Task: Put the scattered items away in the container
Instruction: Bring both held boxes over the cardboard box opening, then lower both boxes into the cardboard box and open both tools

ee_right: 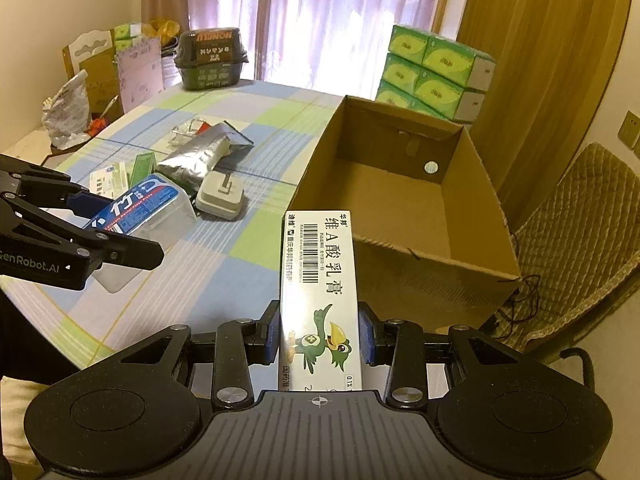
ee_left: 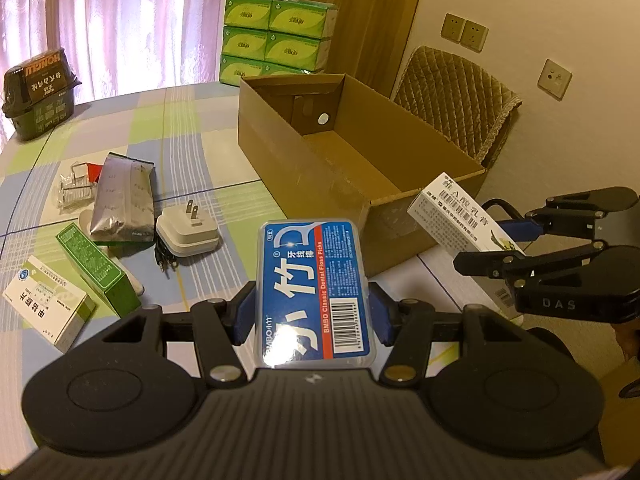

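My left gripper (ee_left: 312,312) is shut on a blue floss pick box (ee_left: 314,288), held above the table just short of the open cardboard box (ee_left: 360,152). My right gripper (ee_right: 322,330) is shut on a long white ointment carton (ee_right: 320,292) with a green bird on it, held near the cardboard box's (ee_right: 404,196) near corner. The box looks empty inside. Each gripper shows in the other view: the left gripper (ee_right: 116,232) with the floss box (ee_right: 140,208), the right gripper (ee_left: 516,240) with the carton (ee_left: 460,212).
On the checked tablecloth (ee_left: 192,120) lie a silver pouch (ee_left: 124,200), a white plug adapter (ee_left: 188,232), a green carton (ee_left: 96,268), a white medicine box (ee_left: 48,304) and metal clips (ee_left: 74,188). A dark tub (ee_left: 40,92), stacked green tissue packs (ee_left: 276,40) and a quilted chair (ee_left: 456,100) stand around.
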`<state>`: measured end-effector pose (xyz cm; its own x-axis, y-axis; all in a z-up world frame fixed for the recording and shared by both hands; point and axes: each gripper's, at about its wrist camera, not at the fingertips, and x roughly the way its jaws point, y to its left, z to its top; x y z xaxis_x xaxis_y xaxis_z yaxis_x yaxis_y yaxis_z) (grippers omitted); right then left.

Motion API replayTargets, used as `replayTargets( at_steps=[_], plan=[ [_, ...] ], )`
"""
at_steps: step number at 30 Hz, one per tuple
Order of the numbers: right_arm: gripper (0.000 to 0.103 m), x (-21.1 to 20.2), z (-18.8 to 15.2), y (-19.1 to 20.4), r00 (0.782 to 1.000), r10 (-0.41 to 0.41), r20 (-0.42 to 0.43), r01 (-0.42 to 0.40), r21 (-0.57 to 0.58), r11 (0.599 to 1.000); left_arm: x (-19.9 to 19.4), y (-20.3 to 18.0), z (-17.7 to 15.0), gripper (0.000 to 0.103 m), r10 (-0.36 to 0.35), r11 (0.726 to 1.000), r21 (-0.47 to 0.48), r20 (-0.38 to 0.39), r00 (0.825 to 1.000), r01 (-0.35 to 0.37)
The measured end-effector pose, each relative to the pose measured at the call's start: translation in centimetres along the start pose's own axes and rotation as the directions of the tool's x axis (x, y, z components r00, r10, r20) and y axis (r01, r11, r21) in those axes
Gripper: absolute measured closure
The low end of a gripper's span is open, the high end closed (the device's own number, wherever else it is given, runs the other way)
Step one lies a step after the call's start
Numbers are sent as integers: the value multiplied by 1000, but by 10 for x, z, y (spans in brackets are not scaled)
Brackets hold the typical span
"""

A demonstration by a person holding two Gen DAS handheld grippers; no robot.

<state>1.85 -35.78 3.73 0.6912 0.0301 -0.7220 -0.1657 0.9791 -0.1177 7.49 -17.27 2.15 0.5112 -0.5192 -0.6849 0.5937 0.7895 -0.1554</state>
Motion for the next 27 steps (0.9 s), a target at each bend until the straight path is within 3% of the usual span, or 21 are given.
replayTargets(
  at_steps=[6,13,20,27],
  plan=[
    [63,-13,13,-12,999,-5,53,4,25,1000,2,-6,13,51,-3,1000,21,11,1000,3],
    [63,-22,45,-49,989,-51,136,41,76,996,12,-23,52,51,-31,997,70,58,998,27],
    [62,6,75,-93,987,-47,153,23,155,988,49,-38,94,51,-57,994,102,66,996,50],
    [62,47,86,-123,993,-17,116,-9,219,976,98,-41,120,51,-64,994,90,42,997,60]
  ],
)
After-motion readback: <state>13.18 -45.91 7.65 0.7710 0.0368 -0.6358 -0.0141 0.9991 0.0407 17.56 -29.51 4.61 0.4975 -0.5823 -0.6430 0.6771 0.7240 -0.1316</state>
